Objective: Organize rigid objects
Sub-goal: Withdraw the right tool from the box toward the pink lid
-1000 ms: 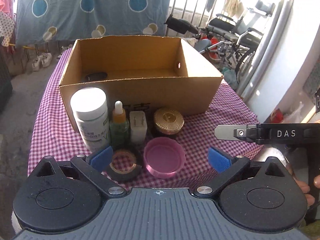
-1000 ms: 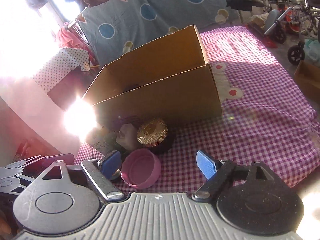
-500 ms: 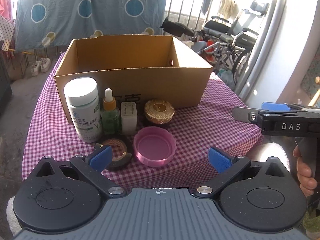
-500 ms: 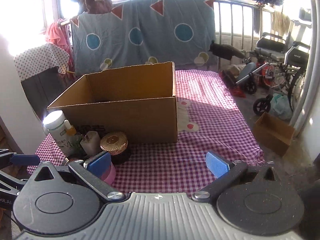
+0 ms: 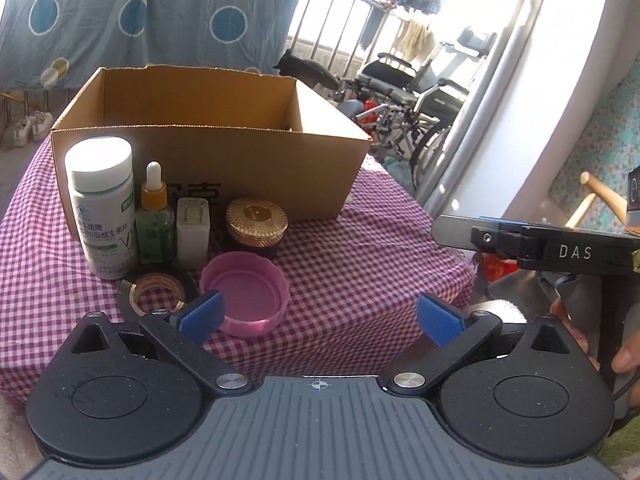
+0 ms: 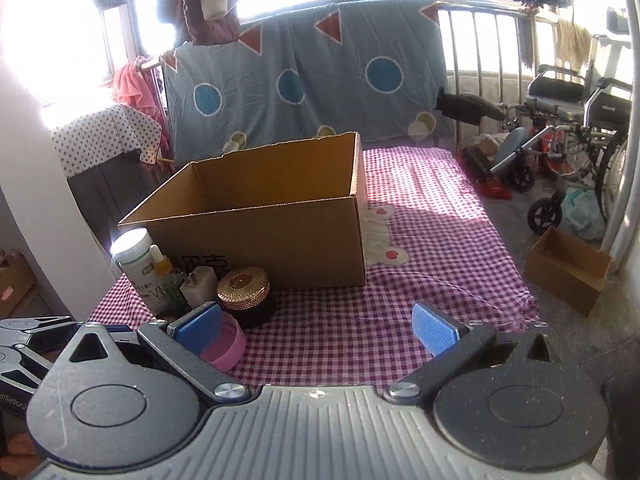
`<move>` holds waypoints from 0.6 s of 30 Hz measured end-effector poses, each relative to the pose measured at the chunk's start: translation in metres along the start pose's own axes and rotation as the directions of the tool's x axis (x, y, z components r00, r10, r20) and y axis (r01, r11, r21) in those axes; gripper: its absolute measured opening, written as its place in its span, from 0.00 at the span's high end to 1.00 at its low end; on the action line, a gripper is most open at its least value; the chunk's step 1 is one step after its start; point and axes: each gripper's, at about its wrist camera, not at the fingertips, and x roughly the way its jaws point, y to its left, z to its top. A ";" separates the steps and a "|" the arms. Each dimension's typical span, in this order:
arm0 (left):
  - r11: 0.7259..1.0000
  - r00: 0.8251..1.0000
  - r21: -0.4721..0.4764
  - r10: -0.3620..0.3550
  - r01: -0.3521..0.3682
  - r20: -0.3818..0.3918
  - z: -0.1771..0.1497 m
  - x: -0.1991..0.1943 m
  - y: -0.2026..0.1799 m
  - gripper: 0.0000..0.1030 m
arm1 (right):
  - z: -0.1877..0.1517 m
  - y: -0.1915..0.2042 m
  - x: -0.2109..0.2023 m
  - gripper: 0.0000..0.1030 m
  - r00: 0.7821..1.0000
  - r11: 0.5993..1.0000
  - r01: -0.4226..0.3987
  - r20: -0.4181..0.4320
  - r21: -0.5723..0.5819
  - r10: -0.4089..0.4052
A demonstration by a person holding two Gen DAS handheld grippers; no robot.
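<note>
An open cardboard box point(image 5: 200, 160) stands on a checked cloth; it also shows in the right wrist view point(image 6: 280, 232). In front of it stand a white pill bottle point(image 5: 105, 208), a green dropper bottle point(image 5: 155, 220), a white charger plug point(image 5: 193, 232) and a gold-lidded jar point(image 5: 257, 222). A black tape roll point(image 5: 156, 286) and a pink lid point(image 5: 245, 294) lie nearer. My left gripper point(image 5: 320, 316) is open and empty, just short of the pink lid. My right gripper point(image 6: 316, 330) is open and empty; the pink lid point(image 6: 224, 346) is by its left finger.
The checked cloth point(image 6: 420, 280) covers the table to the right of the box. A blue blanket point(image 6: 320, 72) hangs on a railing behind. Wheelchairs point(image 6: 568, 128) and a small cardboard box point(image 6: 568, 270) stand on the floor at the right. The right gripper's side point(image 5: 540, 244) shows in the left wrist view.
Both grippers have pulled back and away from the objects. The right one swung from a close, glare-filled view to a wider view of the table. All objects stayed put.
</note>
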 end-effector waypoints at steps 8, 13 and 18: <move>0.993 0.999 0.109 0.048 -0.048 0.009 -0.006 0.009 -0.010 0.00 | -0.009 0.004 0.019 0.00 0.993 0.991 -0.103 -0.042 0.086 0.107; 0.955 0.988 0.253 0.154 -0.153 0.016 -0.012 0.022 -0.023 0.01 | -0.011 0.016 0.036 0.01 0.987 0.986 -0.133 -0.072 0.096 0.141; 0.956 0.979 0.218 0.205 -0.199 -0.005 -0.011 0.029 -0.013 0.05 | -0.013 0.026 0.059 0.20 0.981 0.984 -0.149 -0.113 0.100 0.160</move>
